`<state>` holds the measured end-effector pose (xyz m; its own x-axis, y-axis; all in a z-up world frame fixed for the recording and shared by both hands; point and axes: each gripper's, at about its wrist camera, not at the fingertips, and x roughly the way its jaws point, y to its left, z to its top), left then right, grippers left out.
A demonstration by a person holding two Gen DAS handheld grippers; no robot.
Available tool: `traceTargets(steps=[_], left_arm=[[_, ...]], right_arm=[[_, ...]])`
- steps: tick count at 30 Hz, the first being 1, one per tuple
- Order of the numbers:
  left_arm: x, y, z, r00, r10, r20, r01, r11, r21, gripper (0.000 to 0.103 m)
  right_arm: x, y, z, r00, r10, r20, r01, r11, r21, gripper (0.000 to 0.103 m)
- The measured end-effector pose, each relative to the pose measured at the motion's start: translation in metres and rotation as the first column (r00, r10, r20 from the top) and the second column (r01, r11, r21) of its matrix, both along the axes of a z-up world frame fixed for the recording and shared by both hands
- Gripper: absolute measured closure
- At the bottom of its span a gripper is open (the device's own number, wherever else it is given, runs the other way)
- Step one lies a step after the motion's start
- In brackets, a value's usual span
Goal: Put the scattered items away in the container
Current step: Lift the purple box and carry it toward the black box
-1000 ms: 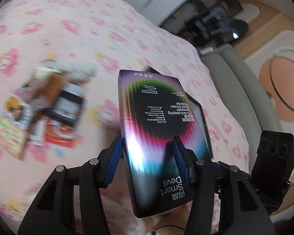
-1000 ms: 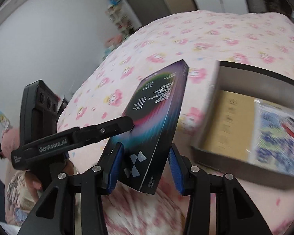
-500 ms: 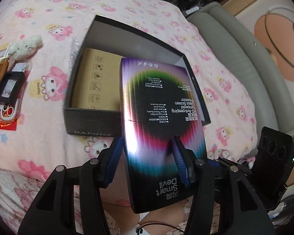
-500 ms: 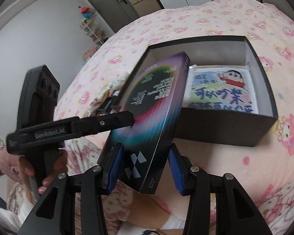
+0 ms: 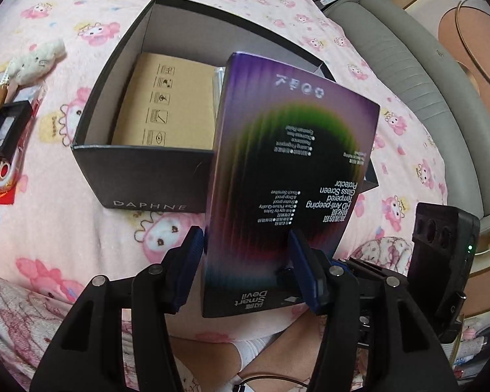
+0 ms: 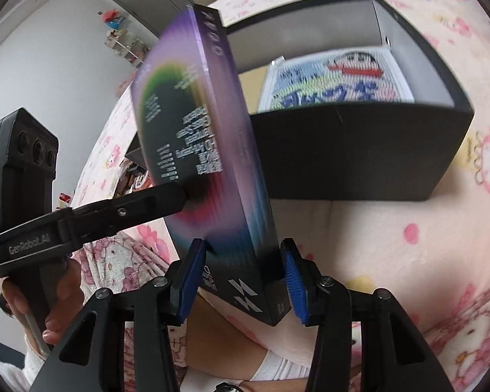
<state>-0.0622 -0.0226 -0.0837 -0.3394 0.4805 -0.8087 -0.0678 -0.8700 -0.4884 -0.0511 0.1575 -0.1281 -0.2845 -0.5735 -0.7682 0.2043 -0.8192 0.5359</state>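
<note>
A flat purple-and-black screen protector box is held by both grippers just in front of the black open container. My left gripper is shut on its lower end across the faces. My right gripper is shut on its lower edge. The box tilts up, its top over the container's near wall. Inside the container lie a brown carton and a cartoon-printed packet.
Scattered items lie on the pink bedspread at the left: a white plush toy, a black small box, a red packet. A grey sofa edge runs at the right. The person's hand holds the left gripper.
Both grippers swung with the box from the scattered pile toward the container, then closer to it. The box now stands steeper, its top over the container's near wall.
</note>
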Motion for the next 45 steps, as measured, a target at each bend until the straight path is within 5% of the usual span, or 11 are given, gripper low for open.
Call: traceTargets(steps=[12,20,34,41,45], left_arm=[[0.006,0.009,-0.029,0.996,-0.022,0.085,0.019,0.999,0.027,0.052],[0.001,-0.003,-0.013,1.000,0.012,0.025,-0.013,0.998,0.058,0.052],[0.001,0.014,-0.049,0.993,-0.039,0.109,0.032,0.997,0.065,0.051],[0.002,0.012,-0.035,0.998,-0.036,0.054,0.030,0.994,0.103,0.071],[0.003,0.002,-0.025,1.000,-0.001,0.004,0.001,0.994,0.105,0.072]], right_arm=[[0.002,0.006,-0.013,0.997,-0.053,0.053,0.048,0.994,0.096,0.058],[0.001,0.020,0.010,0.993,-0.118,-0.016,0.118,0.993,0.023,0.058],[0.004,0.022,0.004,0.995,-0.097,-0.021,0.098,0.992,0.078,0.058],[0.006,0.025,0.007,0.993,-0.114,-0.017,0.115,0.991,0.075,0.058],[0.009,0.031,0.011,0.991,-0.128,-0.033,0.130,0.990,0.057,0.058]])
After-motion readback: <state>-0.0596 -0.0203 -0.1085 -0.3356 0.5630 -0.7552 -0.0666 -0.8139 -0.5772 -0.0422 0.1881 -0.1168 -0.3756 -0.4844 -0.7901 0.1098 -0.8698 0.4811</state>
